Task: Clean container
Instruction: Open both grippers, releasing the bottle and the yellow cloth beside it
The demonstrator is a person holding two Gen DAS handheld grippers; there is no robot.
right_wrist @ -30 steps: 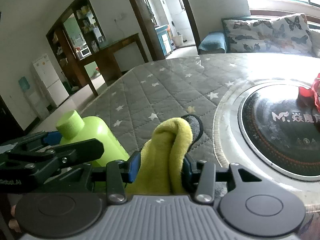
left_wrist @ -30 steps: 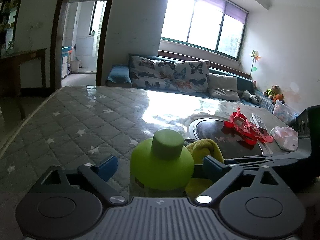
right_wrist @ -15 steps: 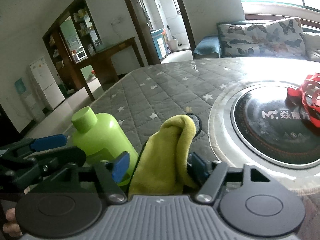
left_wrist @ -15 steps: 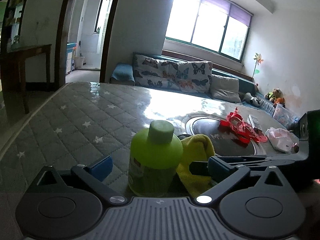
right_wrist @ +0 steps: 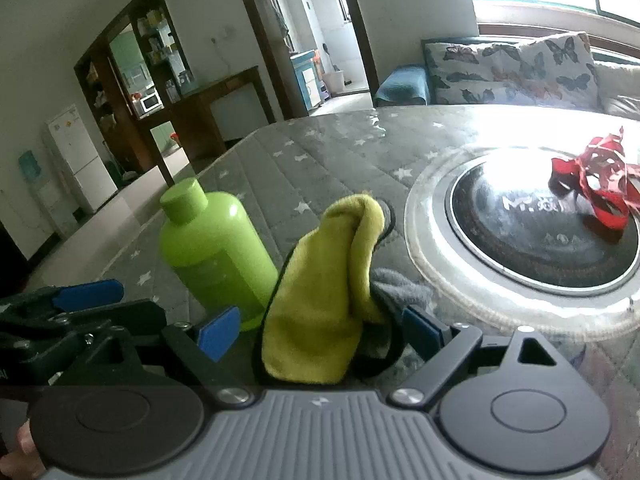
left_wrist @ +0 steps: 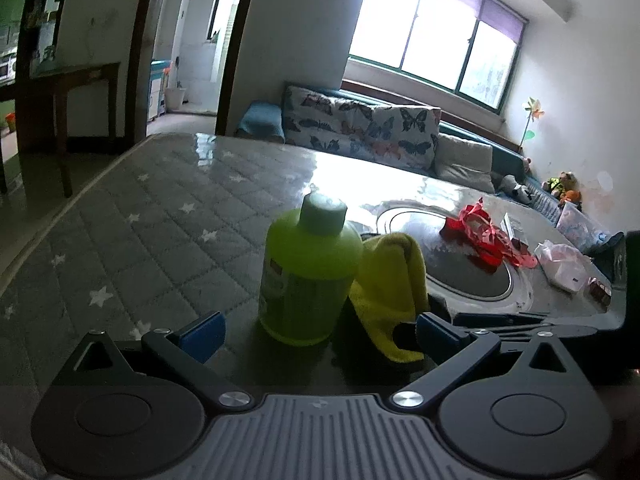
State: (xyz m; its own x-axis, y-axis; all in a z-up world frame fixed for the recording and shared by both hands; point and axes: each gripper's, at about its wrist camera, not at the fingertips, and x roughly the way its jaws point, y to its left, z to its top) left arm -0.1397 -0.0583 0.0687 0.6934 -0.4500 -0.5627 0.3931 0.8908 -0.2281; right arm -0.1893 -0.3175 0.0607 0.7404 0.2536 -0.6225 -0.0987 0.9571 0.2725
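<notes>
A lime-green bottle (left_wrist: 308, 272) with its cap on stands upright on the grey star-patterned table (left_wrist: 152, 240). My left gripper (left_wrist: 319, 335) is open wide, and the bottle's base stands just beyond its blue pads (left_wrist: 202, 336) without touching them. A crumpled yellow cloth (right_wrist: 320, 312) rests on the table right of the bottle (right_wrist: 212, 248). It lies between the jaws of my right gripper (right_wrist: 320, 330), which are opening, and the pads stand clear of it. The cloth (left_wrist: 388, 280) touches the bottle's right side in the left wrist view.
A round black hob (right_wrist: 540, 248) is set into the table on the right, with a red ribbon (right_wrist: 596, 184) on it. A white plastic bag (left_wrist: 560, 264) lies beyond. The table's left edge (left_wrist: 60, 216) drops to the floor. A sofa with butterfly cushions (left_wrist: 360, 132) stands behind.
The right jaws, shut on the yellow cloth before, have spread and let it go. The left jaws have widened off the bottle. Both grippers have drawn back from the two things.
</notes>
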